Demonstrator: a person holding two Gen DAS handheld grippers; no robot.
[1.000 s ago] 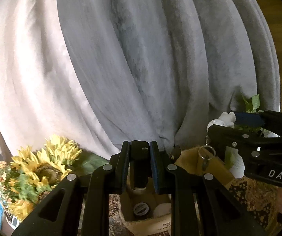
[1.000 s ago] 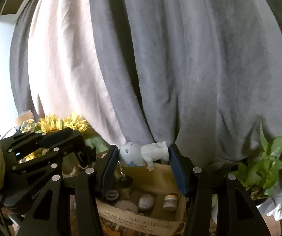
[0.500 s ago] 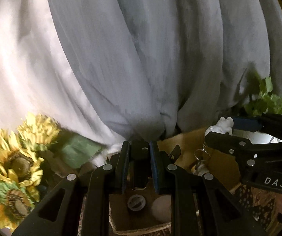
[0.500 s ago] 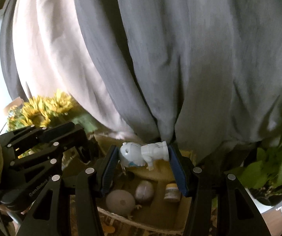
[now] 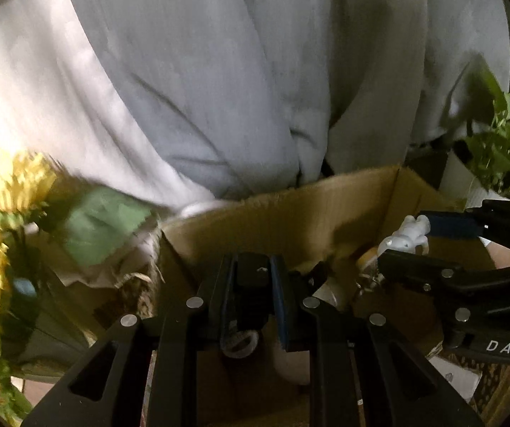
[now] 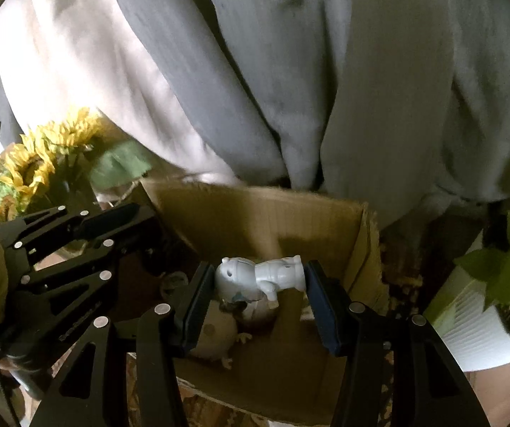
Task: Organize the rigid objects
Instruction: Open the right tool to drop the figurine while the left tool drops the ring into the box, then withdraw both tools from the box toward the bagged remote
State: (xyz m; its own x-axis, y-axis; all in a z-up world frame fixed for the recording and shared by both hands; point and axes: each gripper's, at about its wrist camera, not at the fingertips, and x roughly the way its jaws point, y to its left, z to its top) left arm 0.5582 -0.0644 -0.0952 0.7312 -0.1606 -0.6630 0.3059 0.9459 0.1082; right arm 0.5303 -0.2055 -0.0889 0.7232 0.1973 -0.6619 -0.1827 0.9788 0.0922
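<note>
While right jaws clamp the figurine point(image 6: 260, 277), left view shows jaws pinching a black object point(image 5: 253, 286) — identity unclear

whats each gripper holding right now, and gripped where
Right gripper: white figurine, clamped head to feet. Left gripper: a dark object, gripped by its sides.

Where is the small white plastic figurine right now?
The small white plastic figurine lies sideways, clamped in the right gripper, above the open cardboard box, centre of the right wrist view.
</note>
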